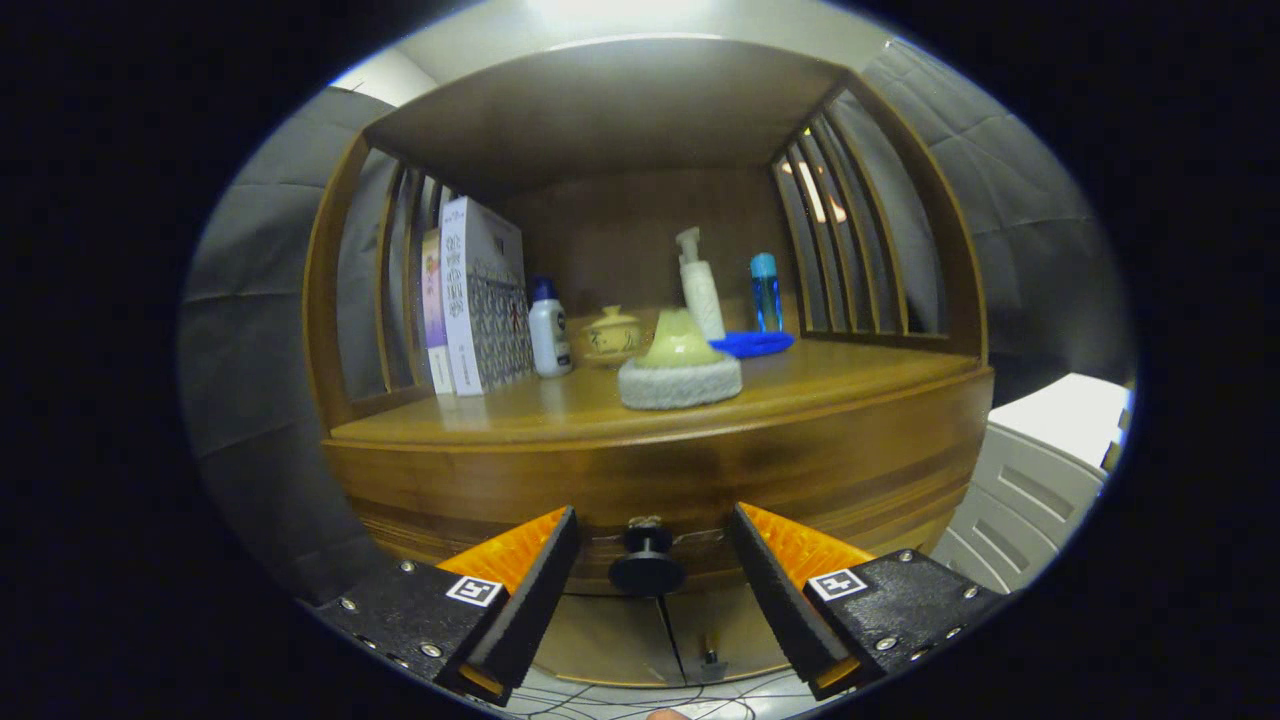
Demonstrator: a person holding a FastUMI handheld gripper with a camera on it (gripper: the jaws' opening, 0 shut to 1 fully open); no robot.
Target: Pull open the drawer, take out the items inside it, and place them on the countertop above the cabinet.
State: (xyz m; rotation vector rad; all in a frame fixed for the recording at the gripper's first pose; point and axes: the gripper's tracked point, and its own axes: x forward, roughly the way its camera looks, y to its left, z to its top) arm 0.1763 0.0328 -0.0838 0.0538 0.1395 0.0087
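Item: wooden cabinet (660, 470), mid-brown, glossy, with a curved front.

Drawer (500, 505): formed the front band of the cabinet directly under the countertop; it sat flush and closed, so its contents could not be seen. A single round dark knob (647, 566) on a short stem stood out from the drawer front, with a small metal plate behind it. Below the drawer, two lower cabinet doors (660, 630) met at a centre seam, with a small dark pull near the bottom.

Gripper (650, 585): fingers spread wide, one on either side of the knob, neither touching it; the knob lay between the fingertips, with a clear gap to each.

Countertop (840, 375): a polished wood surface above the drawer, enclosed by a shelf top, a solid back panel and slatted side panels. Held on it, from one side across:
- two upright boxes or books (480, 300), standing together against the slats;
- a small white bottle (549, 335) with a blue cap, just beside them;
- a cream lidded jar (612, 335), further back;
- a pale yellow-green cone-shaped piece on a white fuzzy ring base (680, 370), nearest the front edge;
- a tall white pump bottle (700, 285) behind it;
- a blue cloth (752, 344), lying flat;
- a clear blue bottle (766, 290) standing at the cloth's far edge.

Surroundings: grey padded wall either side; a white slatted unit (1030, 490) beside the cabinet.
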